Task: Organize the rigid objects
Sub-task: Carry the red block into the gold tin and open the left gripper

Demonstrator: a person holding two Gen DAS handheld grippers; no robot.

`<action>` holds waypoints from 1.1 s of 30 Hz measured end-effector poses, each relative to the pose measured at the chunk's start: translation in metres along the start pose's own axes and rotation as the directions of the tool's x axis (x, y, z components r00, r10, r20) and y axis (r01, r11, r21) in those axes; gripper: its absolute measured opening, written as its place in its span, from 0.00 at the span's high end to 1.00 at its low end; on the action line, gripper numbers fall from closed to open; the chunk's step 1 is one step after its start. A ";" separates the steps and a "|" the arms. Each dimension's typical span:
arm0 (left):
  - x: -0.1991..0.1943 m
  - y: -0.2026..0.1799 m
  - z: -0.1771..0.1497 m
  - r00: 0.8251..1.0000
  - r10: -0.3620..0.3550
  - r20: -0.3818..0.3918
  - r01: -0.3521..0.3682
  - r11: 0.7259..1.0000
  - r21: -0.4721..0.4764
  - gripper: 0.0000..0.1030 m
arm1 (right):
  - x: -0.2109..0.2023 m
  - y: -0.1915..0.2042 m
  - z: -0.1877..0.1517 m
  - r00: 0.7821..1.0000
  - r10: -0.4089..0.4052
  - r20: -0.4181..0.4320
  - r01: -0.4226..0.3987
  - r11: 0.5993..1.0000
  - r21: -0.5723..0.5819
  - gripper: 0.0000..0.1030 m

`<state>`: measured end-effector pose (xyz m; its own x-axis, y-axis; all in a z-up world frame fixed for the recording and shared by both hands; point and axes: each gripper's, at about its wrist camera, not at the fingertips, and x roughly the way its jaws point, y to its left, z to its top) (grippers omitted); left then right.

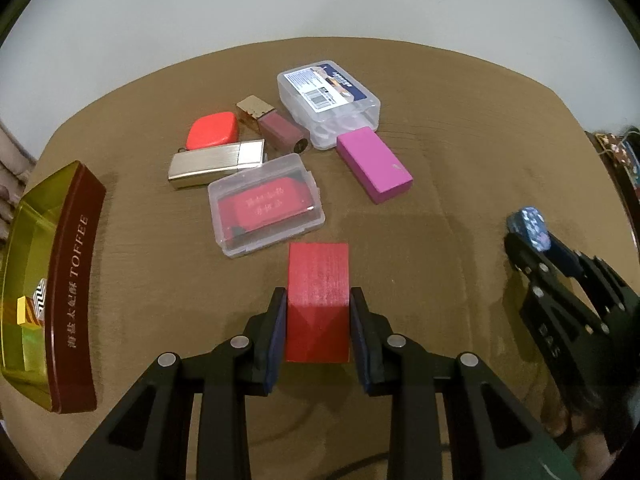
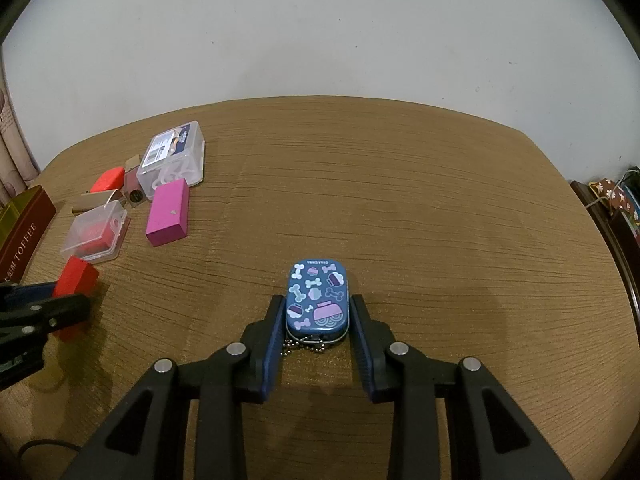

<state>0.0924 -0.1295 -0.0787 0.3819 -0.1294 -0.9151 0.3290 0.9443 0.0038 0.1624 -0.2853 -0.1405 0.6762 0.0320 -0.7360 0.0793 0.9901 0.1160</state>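
My left gripper (image 1: 318, 312) is shut on a red wooden block (image 1: 318, 280), its pads pressed against both sides, just above the brown tabletop; the same block (image 2: 75, 278) shows at the left edge of the right wrist view. My right gripper (image 2: 318, 316) is shut on a small blue tin (image 2: 318, 300) printed with bones, a bead chain hanging from its near end. The tin (image 1: 530, 226) also shows at the right of the left wrist view. Ahead of the red block lie a clear case with a red insert (image 1: 266, 208) and a magenta block (image 1: 374, 164).
A cluster farther back holds a clear labelled box (image 1: 328, 100), a silver metal case (image 1: 216, 164), a red rounded case (image 1: 212, 130) and a mauve tube with a gold cap (image 1: 276, 126). A gold and maroon toffee tin (image 1: 52, 284) stands at the left edge. A white wall rises behind the table.
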 end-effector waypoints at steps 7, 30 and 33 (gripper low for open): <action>-0.025 0.020 -0.007 0.999 0.034 0.026 -0.035 0.999 0.026 0.74 | 0.000 0.000 0.000 1.000 0.000 0.000 0.000 1.000 0.000 0.69; -0.060 0.167 -0.001 0.986 0.159 0.057 -0.146 0.972 -0.184 0.74 | 0.001 0.000 0.000 1.000 -0.002 -0.001 0.002 1.000 -0.007 0.68; -0.061 0.183 -0.001 0.981 0.184 0.060 -0.168 0.964 -0.208 0.74 | 0.001 0.000 0.001 1.000 0.000 -0.001 0.000 1.000 -0.007 0.68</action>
<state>0.1285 0.0512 -0.0228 0.4868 0.0288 -0.8731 0.0734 0.9946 0.0737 0.1640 -0.2850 -0.1410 0.6755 0.0323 -0.7367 0.0743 0.9910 0.1117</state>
